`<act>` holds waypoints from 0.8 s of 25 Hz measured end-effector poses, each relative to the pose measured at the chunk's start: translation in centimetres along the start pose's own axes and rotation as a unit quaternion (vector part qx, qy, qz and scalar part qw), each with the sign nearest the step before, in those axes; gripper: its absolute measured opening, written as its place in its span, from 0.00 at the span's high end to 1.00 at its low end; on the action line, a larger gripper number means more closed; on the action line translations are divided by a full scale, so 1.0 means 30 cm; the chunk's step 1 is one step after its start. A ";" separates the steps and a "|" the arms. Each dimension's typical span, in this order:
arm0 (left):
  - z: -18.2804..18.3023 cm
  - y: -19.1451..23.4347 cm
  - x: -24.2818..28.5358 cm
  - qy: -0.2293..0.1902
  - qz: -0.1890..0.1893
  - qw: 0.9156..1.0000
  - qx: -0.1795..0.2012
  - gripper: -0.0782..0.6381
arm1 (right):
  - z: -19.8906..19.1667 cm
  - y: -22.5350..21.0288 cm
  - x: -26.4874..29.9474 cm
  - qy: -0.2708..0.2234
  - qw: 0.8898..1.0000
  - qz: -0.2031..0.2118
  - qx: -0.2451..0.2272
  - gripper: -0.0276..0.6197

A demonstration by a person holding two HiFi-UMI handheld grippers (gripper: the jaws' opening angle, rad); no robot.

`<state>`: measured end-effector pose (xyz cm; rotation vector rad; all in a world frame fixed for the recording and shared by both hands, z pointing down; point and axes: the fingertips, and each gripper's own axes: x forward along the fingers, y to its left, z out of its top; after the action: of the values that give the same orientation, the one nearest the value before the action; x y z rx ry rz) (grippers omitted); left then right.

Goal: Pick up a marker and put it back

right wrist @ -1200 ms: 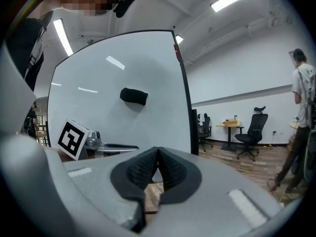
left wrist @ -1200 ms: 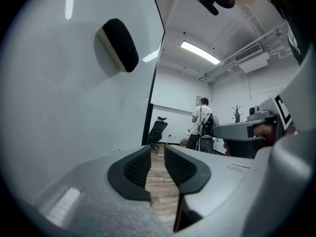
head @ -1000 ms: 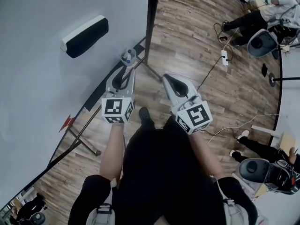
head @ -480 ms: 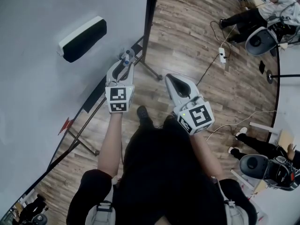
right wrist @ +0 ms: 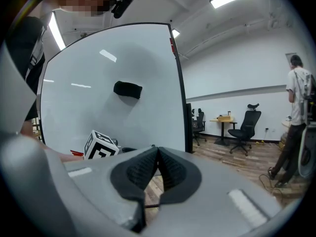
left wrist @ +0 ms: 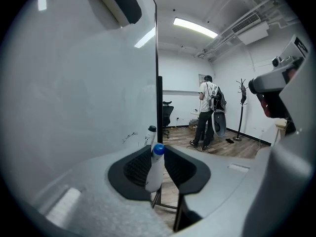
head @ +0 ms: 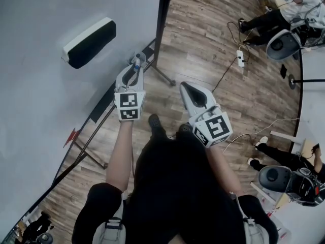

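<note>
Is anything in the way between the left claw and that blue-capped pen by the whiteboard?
Nothing visible is. The blue-capped marker already stands between the jaws of the left gripper, which have just been closing and now touch it on both sides. A black-capped marker stands just beyond it, by the whiteboard, not in between.

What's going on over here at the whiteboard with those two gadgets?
A person stands at the whiteboard with a hand-held claw in each hand. The left claw has just been closing on a blue-capped marker at the board's lower edge, and its pads look pressed on it. The right claw is shut and empty, held off to the side. A black eraser sits on the board.
</note>
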<state>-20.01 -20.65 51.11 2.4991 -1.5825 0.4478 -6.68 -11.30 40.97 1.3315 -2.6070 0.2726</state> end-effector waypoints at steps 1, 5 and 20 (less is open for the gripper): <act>-0.001 0.003 -0.001 0.001 0.002 1.000 0.002 0.78 | 0.001 -0.001 -0.002 -0.001 1.000 -0.002 0.000 0.95; 0.005 0.004 -0.014 0.004 0.004 1.000 0.004 0.79 | 0.004 0.003 -0.015 -0.004 1.000 -0.005 -0.001 0.95; 0.122 -0.004 -0.141 -0.040 0.025 0.999 0.000 0.79 | 0.007 0.033 -0.065 -0.026 1.000 0.010 -0.001 0.95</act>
<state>-20.96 -17.99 46.27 2.5126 -1.6760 0.3599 -6.39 -9.26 40.17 1.3292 -2.6638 0.2418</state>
